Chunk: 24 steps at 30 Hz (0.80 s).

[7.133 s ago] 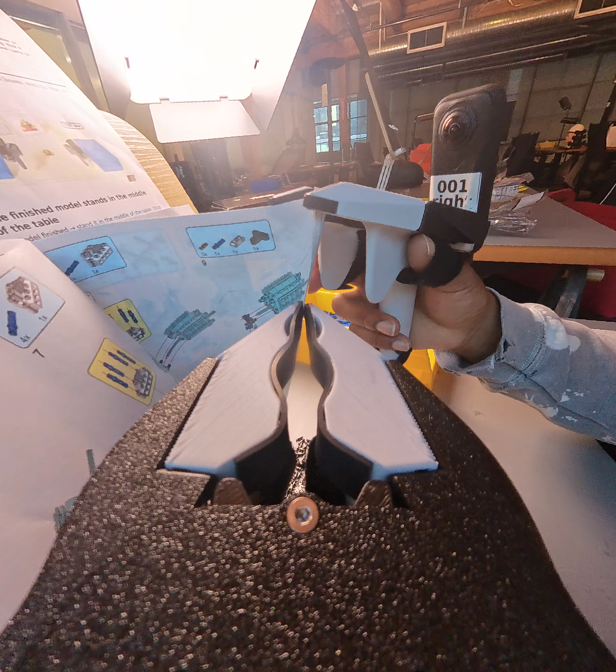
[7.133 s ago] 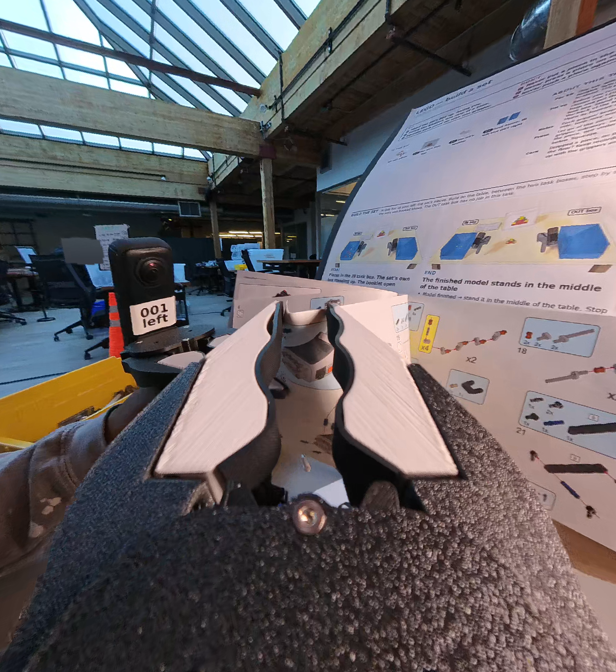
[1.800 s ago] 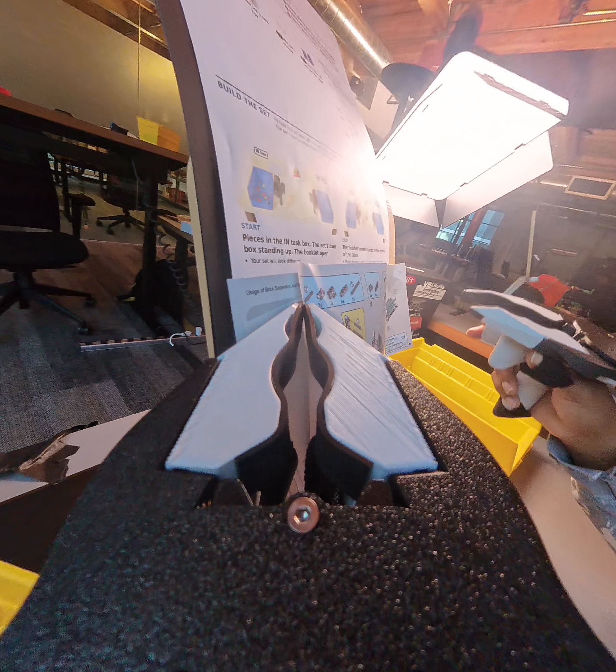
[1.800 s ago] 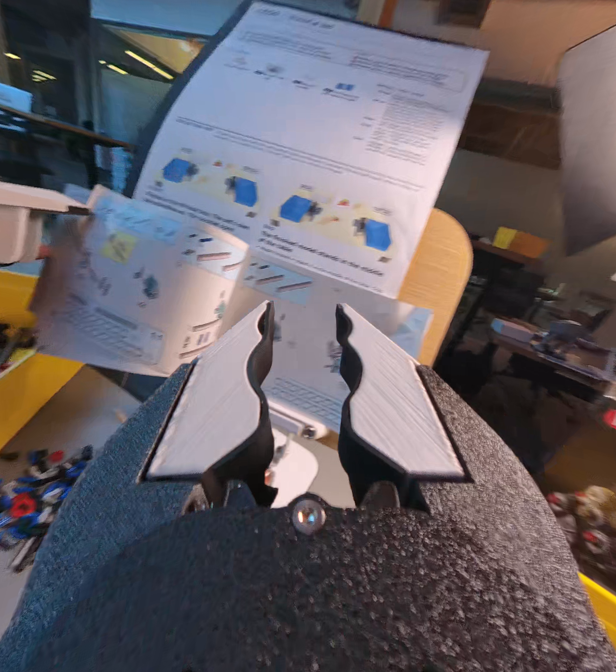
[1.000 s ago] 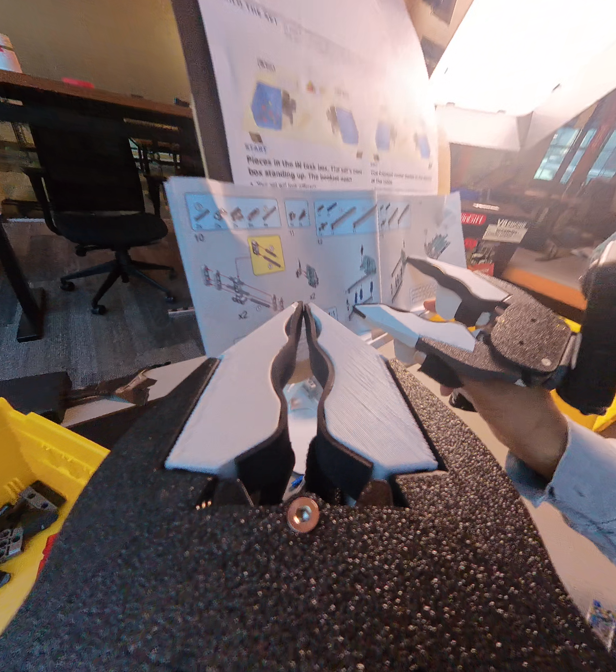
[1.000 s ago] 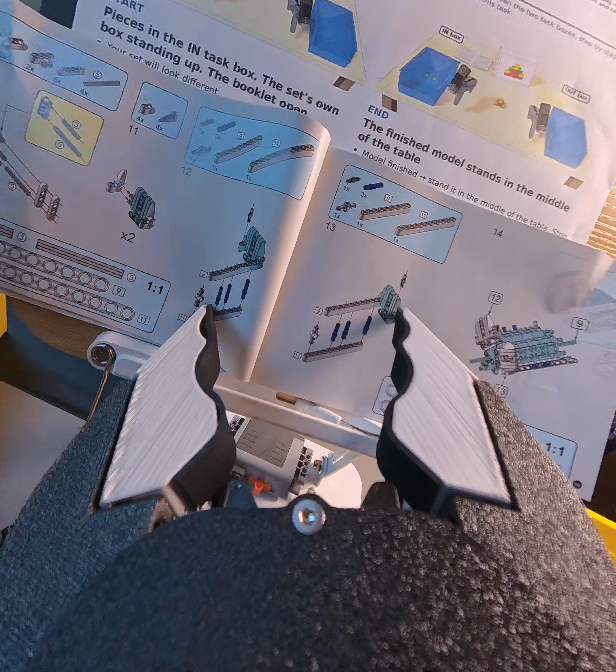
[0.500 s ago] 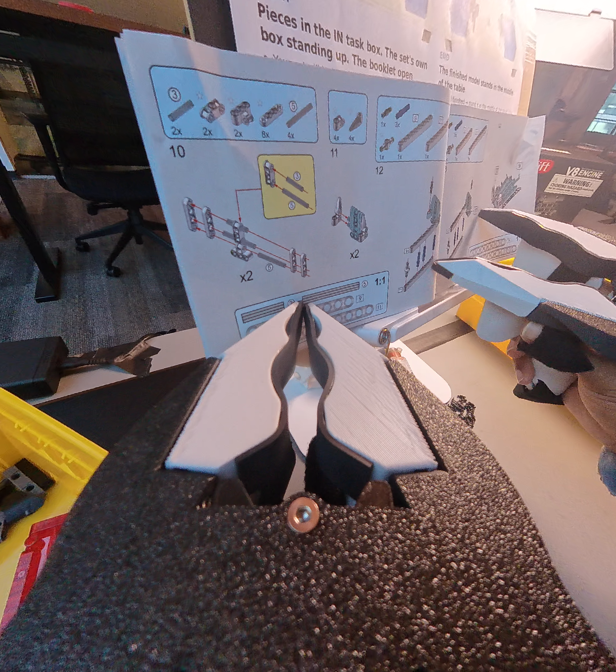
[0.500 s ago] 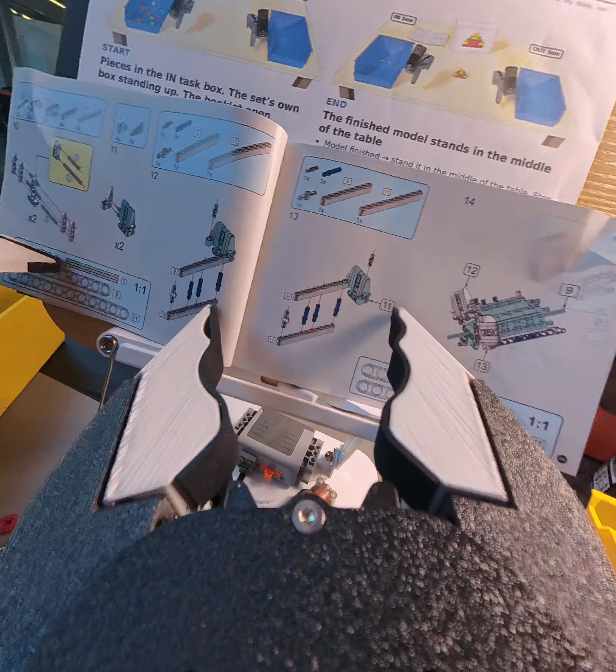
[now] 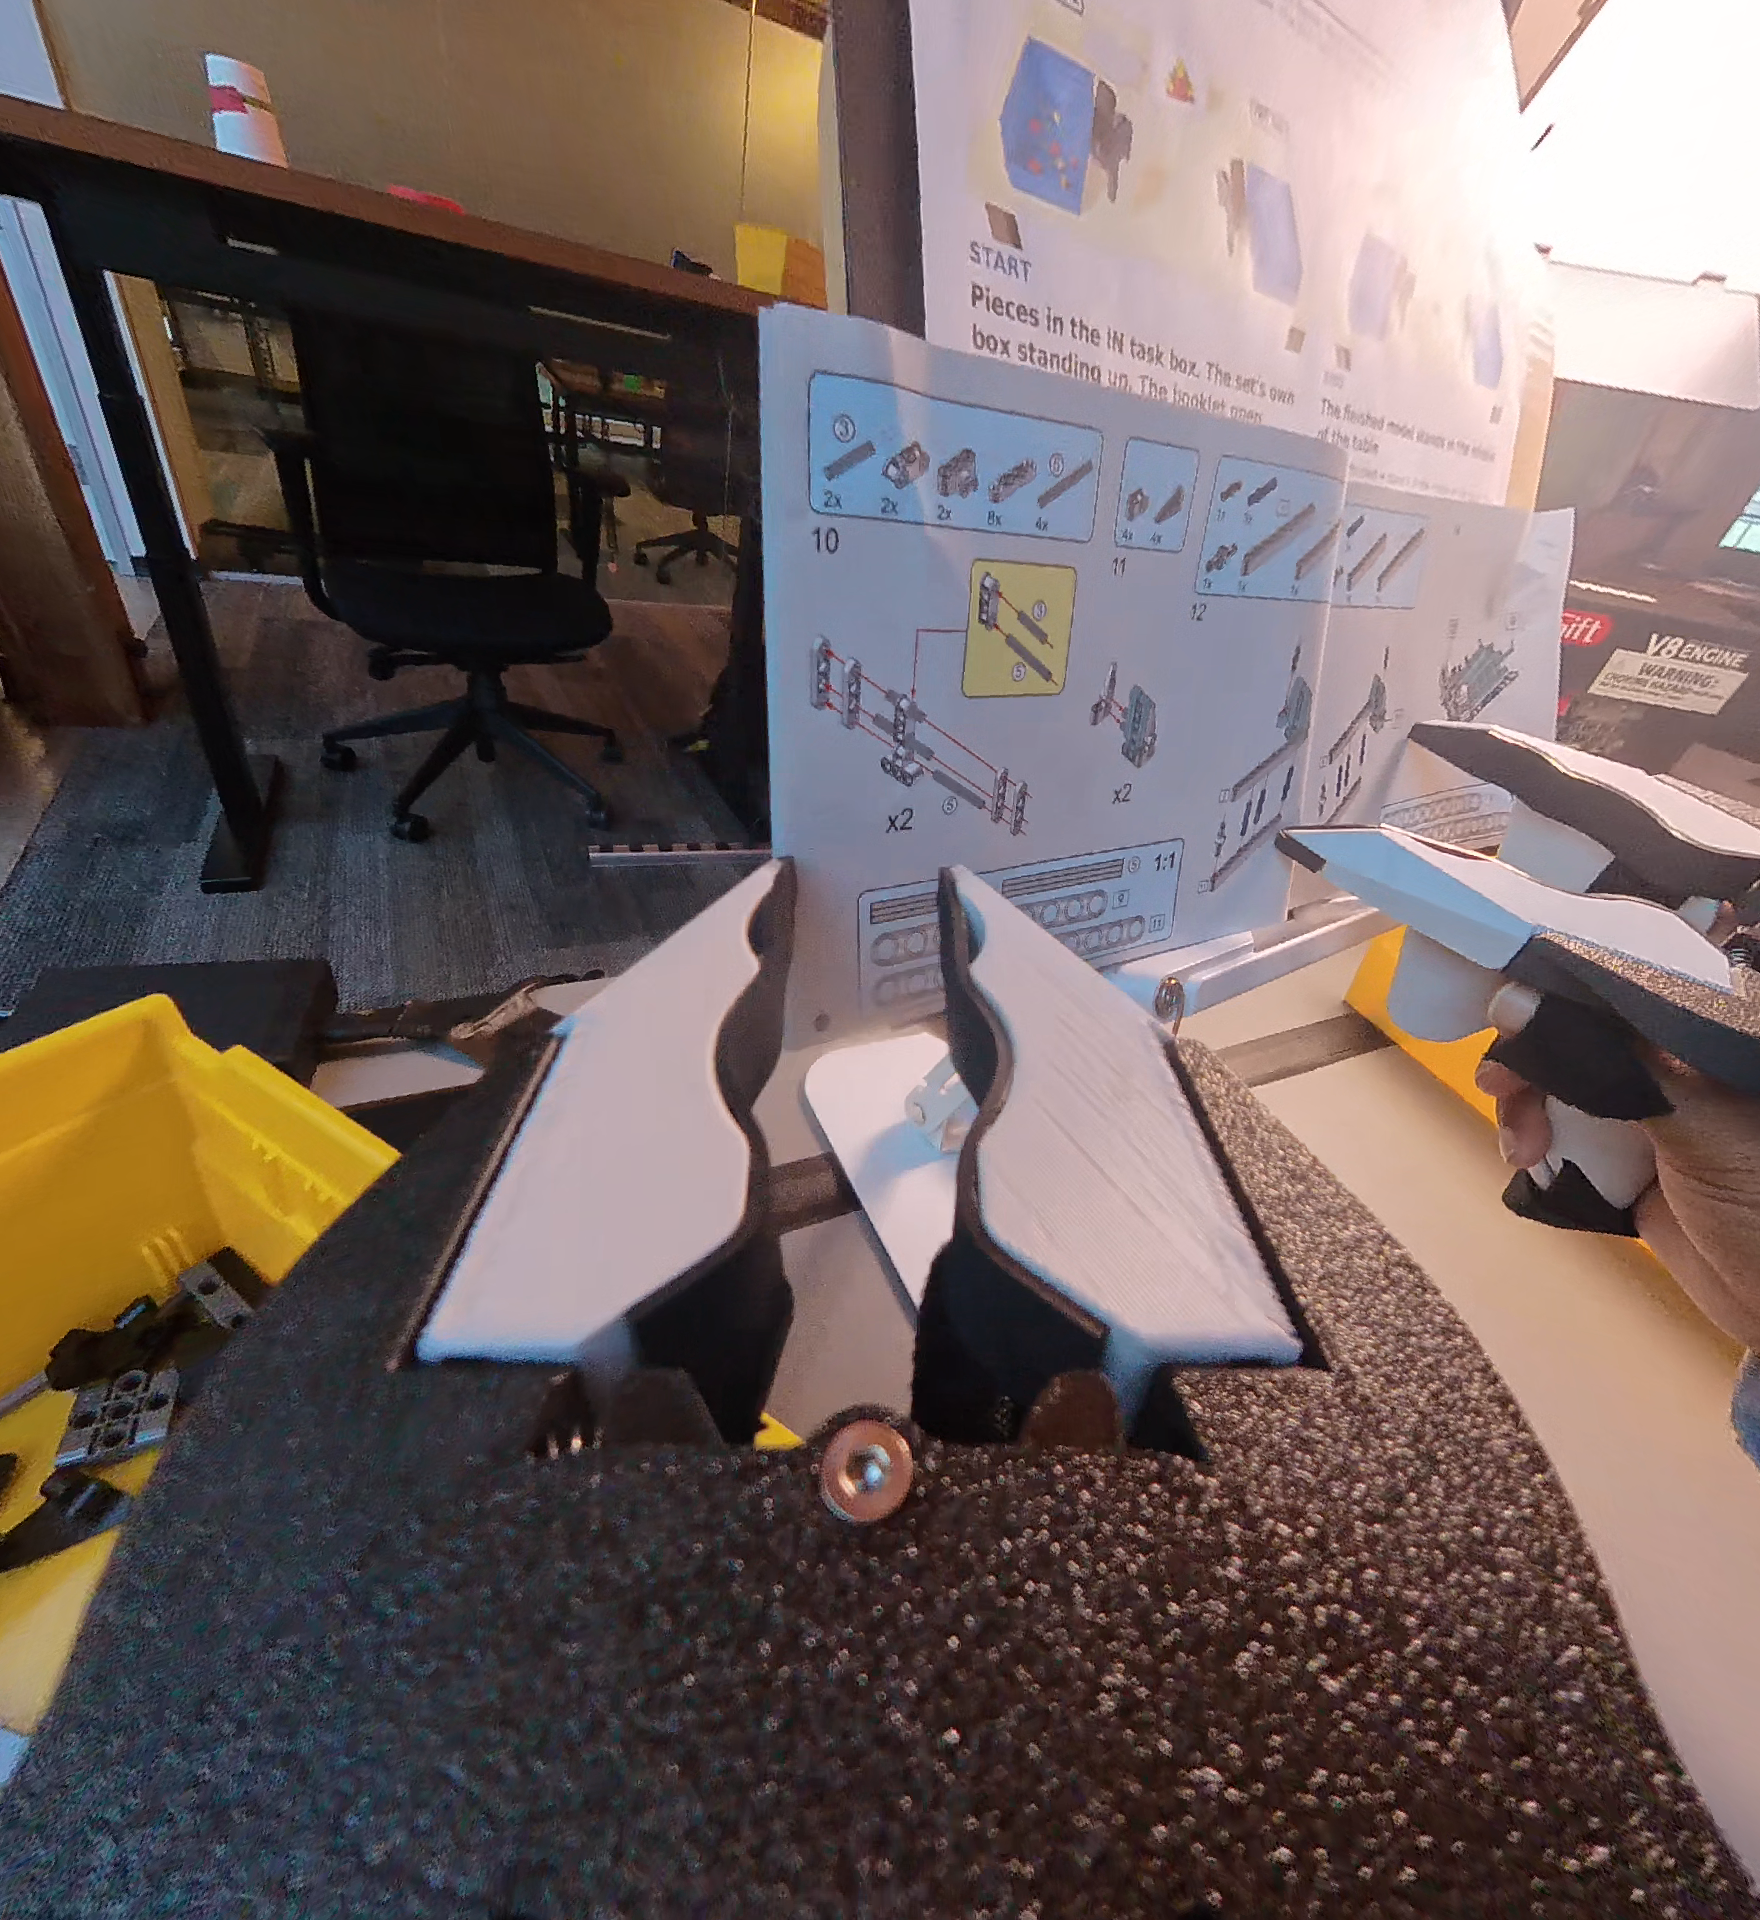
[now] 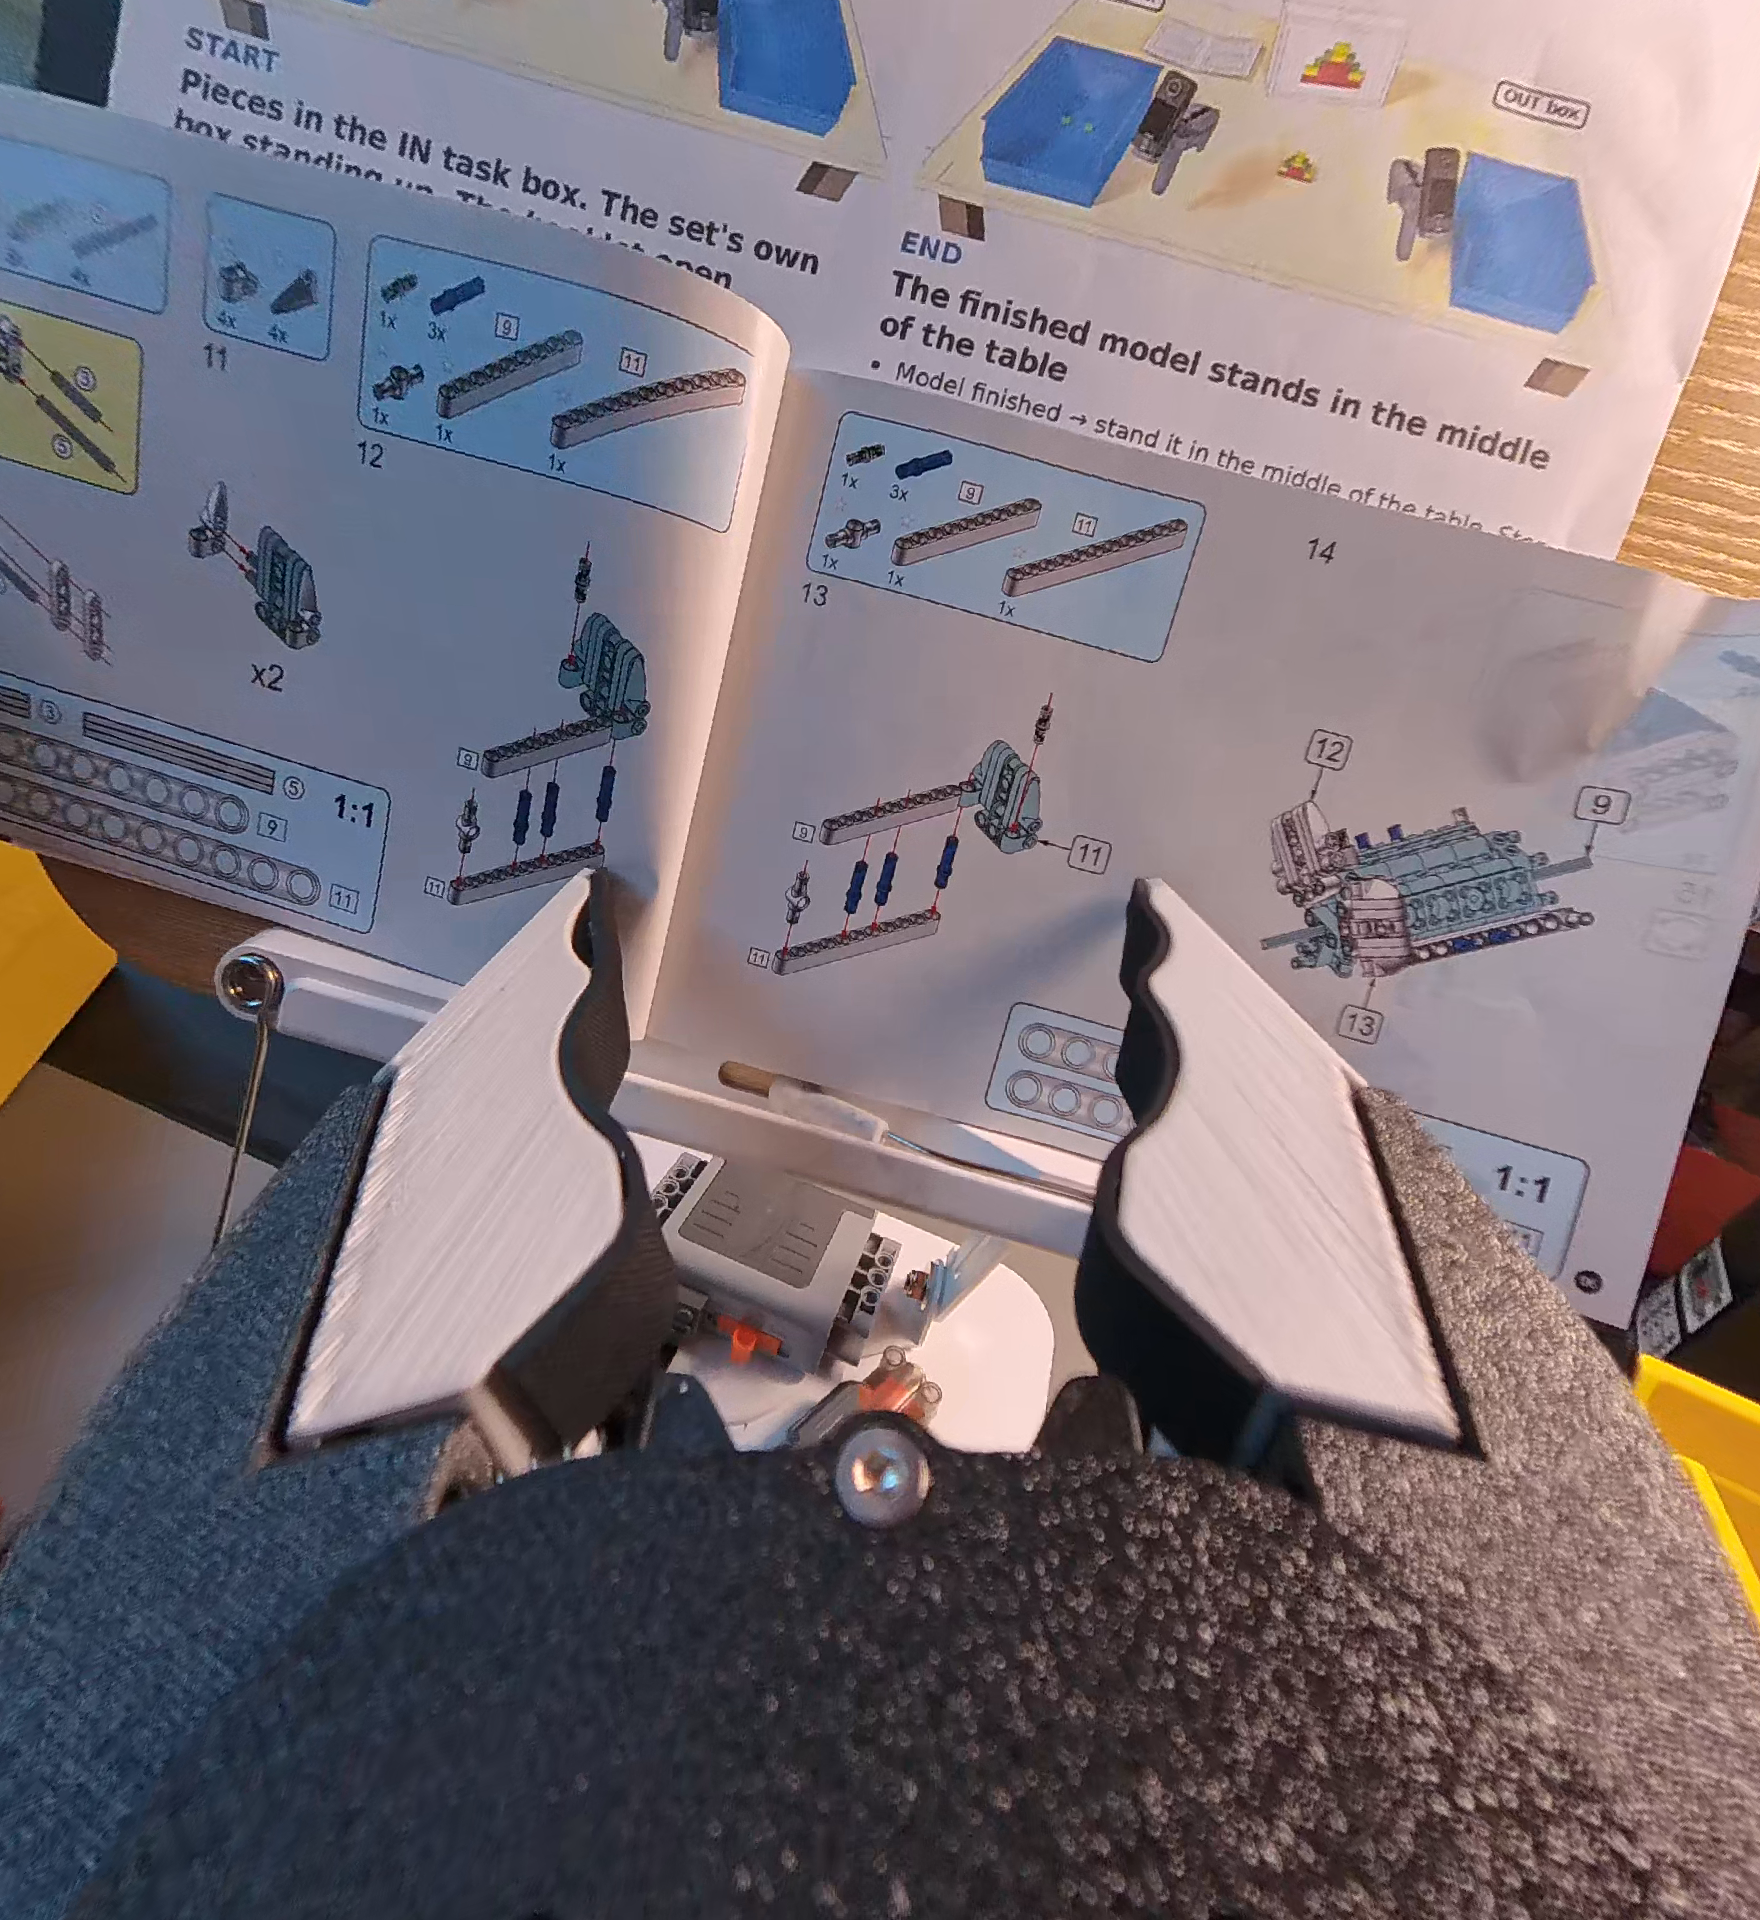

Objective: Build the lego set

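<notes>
Left gripper: the grey-fingered, black-foam-bodied left gripper [image 9: 860, 894] now has its jaws parted with a clear gap and nothing between them; half a second ago the fingers were pressed together, so it has just let go.
Left gripper position: tips point at the lower edge of the left-hand page, just short of it; touching or not, cannot tell.
Right gripper: the matching right gripper [image 10: 865, 904] is spread wide and empty, as it was a second ago; in the left wrist view it [image 9: 1375, 790] hovers beside the right-hand page.
Booklet: the open white paper building-instruction booklet [image 10: 959, 665] stands upright on a white metal stand [image 10: 855, 1132] near the far edge of the tabletop [image 9: 1541, 1340], free of both grippers. About two seconds ago it was held up in the air.
Booklet look: grey-tinted pages with part drawings and pale blue panels; the left page bows forward at the spine, the right page lies flatter, its far corner is blurred.
Reading of change: booklet appears seated on the stand without support.
Behind: large white printed poster [image 10: 1167, 208] on a wooden board, directly behind the booklet.
Below stand: grey brick block with an orange tab [image 10: 782, 1278] on the stand's white base.
Left edge: yellow plastic bin [image 9: 107, 1122] holding dark loose parts.
</notes>
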{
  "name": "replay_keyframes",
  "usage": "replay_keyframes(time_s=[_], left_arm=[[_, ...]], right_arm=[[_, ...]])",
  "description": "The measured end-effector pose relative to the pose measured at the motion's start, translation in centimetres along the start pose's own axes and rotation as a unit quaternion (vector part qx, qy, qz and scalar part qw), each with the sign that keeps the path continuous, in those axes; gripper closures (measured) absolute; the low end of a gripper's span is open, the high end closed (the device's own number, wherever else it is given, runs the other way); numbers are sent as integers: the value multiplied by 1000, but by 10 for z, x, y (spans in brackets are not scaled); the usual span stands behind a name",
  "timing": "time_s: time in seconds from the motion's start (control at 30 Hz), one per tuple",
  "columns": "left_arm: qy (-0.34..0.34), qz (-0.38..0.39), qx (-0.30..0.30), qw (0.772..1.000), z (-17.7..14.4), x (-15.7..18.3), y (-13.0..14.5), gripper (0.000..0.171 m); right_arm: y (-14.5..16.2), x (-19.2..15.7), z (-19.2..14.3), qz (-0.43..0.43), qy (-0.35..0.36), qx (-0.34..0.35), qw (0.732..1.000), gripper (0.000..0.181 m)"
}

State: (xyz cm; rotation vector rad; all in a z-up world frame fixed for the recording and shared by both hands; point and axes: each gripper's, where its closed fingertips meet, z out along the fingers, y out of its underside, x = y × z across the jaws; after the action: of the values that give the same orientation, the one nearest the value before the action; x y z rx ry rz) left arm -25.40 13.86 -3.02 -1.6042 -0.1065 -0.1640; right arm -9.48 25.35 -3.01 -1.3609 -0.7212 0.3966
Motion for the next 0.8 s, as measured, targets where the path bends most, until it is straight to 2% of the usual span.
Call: replay_keyframes(time_s=[0.13, 0.33, 0.5, 0.63, 0.73, 0.77, 0.8], left_arm=[[13, 13, 16, 1000, 0, 5, -2, 129], [6, 58, 14, 998, 4, 24, 6, 127], [-3, 90, 39, 995, 0, 42, 1, 128], [0, 92, 40, 995, 0, 47, -2, 129], [5, 79, 49, 996, 0, 50, -6, 129], [2, 78, 49, 996, -1, 50, -6, 129], [1, 78, 48, 996, -2, 50, -6, 129]], right_arm=[[-1, -2, -2, -1, -3, -2, 1000, 88], [-7, -1, -11, -1, -5, 5, 1000, 89], [-16, -7, -24, 9, -35, 28, 999, 89], [-31, -27, -38, 24, -97, 62, 993, 87], [-30, -47, -28, 0, -122, 38, 992, 81], [-28, -50, -23, -13, -122, 31, 992, 89], [-26, -51, -19, -28, -118, 25, 992, 112]])
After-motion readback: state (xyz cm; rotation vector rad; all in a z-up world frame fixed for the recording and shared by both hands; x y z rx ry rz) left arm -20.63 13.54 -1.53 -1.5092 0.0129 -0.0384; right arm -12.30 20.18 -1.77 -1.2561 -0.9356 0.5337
